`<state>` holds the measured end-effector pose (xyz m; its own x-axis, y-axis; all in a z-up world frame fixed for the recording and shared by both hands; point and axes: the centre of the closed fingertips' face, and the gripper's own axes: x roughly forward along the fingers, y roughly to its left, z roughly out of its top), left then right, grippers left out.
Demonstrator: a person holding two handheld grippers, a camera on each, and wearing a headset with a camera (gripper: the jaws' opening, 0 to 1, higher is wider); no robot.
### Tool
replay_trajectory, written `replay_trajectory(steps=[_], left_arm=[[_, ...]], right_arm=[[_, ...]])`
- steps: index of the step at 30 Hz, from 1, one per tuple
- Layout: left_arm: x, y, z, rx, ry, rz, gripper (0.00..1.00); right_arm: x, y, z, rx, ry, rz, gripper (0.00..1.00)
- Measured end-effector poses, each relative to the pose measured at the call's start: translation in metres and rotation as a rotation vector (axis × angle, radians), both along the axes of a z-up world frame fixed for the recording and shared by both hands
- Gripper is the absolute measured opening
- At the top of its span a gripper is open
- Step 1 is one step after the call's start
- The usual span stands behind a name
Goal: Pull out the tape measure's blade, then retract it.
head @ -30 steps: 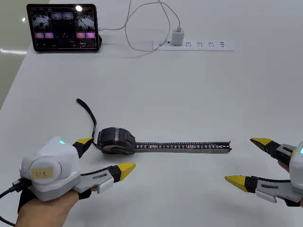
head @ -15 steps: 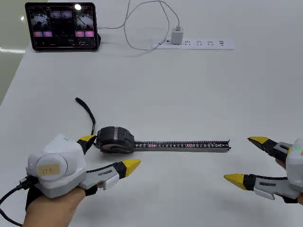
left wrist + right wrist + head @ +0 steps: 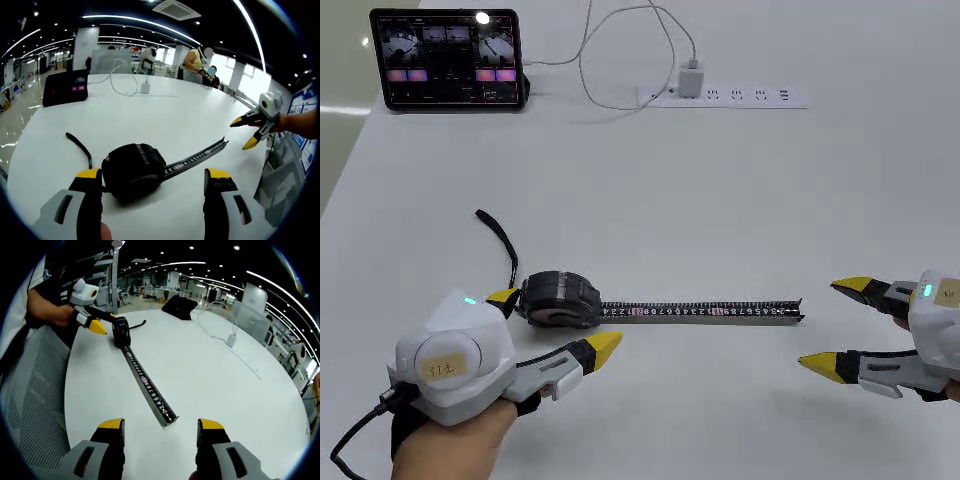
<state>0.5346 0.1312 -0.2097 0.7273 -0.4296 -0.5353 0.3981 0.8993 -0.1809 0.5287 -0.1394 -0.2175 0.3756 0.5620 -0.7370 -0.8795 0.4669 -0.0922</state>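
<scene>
Pull-out half looks done to me: the blade [image 3: 705, 311] lies flat on the bench [image 3: 720, 200], stretched out from the tape measure case [image 3: 558, 299], its free end pointing at the right gripper [image 3: 832, 325], which sits just short of the tip with jaws spread and nothing in them. Retracting is what's left (guessing the lock is holding it out). The left gripper [image 3: 554, 320] is spread wide with the case between its jaws; can't tell if it's touching. Versus a second ago, the left gripper has slid forward around the case, and the blade length looks unchanged.
</scene>
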Motion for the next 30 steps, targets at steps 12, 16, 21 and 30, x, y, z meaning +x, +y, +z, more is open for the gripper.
replay_trajectory(steps=[12, 16, 21, 30], left_arm=[[0.005, 0.001, -0.004, 0.019, -0.002, 0.069, 0.80], [0.007, 0.001, -0.008, 0.023, 0.008, 0.098, 0.79], [0.010, 0.003, -0.010, 0.014, 0.010, 0.129, 0.78], [0.015, 0.005, -0.015, 0.011, 0.020, 0.172, 0.75]], right_arm=[[0.011, 0.000, -0.010, -0.089, 0.018, 0.116, 0.52], [0.014, 0.001, -0.011, -0.100, 0.024, 0.139, 0.50], [0.017, 0.006, -0.012, -0.103, 0.042, 0.167, 0.47], [0.020, 0.011, -0.018, -0.135, 0.074, 0.237, 0.42]])
